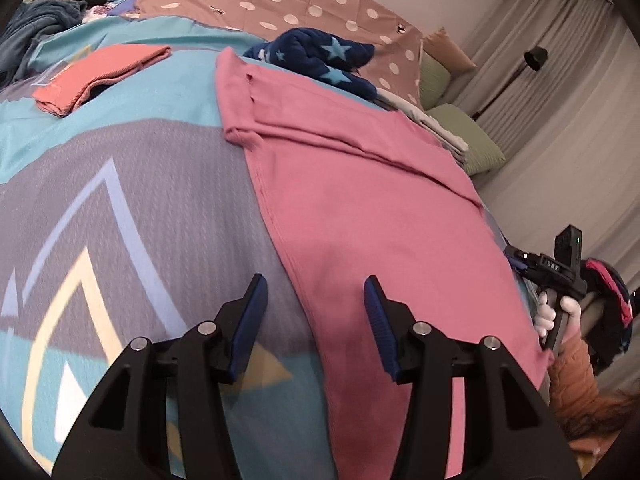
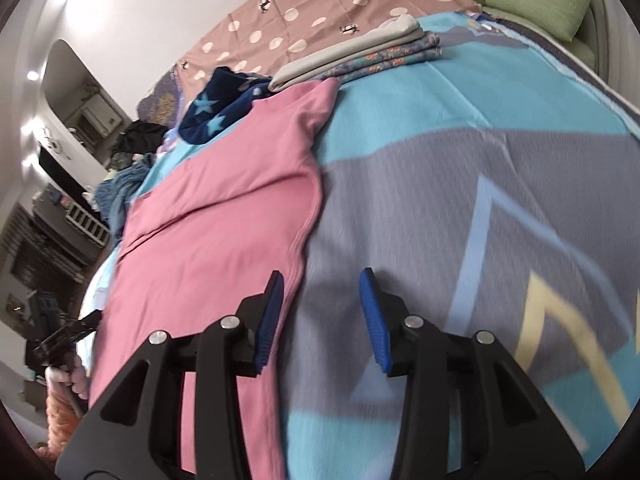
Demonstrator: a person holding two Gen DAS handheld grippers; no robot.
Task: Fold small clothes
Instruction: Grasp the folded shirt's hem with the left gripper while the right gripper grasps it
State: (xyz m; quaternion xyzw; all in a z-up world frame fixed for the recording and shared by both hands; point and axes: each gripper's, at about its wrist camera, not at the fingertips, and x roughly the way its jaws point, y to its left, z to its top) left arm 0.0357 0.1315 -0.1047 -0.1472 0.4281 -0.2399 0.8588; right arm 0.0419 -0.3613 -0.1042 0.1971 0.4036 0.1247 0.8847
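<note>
1. Pink garment [image 1: 380,208] lies spread flat on the bed [image 1: 140,184], part-folded, a sleeve turned in at its far end. Left tongs [image 1: 316,320] hover released, jaws apart, straddling its left hem near the bottom corner.
2. Right tongs [image 2: 322,312] hover released too, jaws apart, left finger over the opposite hem, right finger over bare bedspread.
3. The knit looks soft, light and limp; I judge it will sag and slide, so pinch at the hem corners.
4. Both hands angle forward and down over the near end.
5. At 11 o'clock in the left view lies a folded coral piece [image 1: 100,76]; at 12, a star-patterned blue fleece [image 1: 320,60].
</note>
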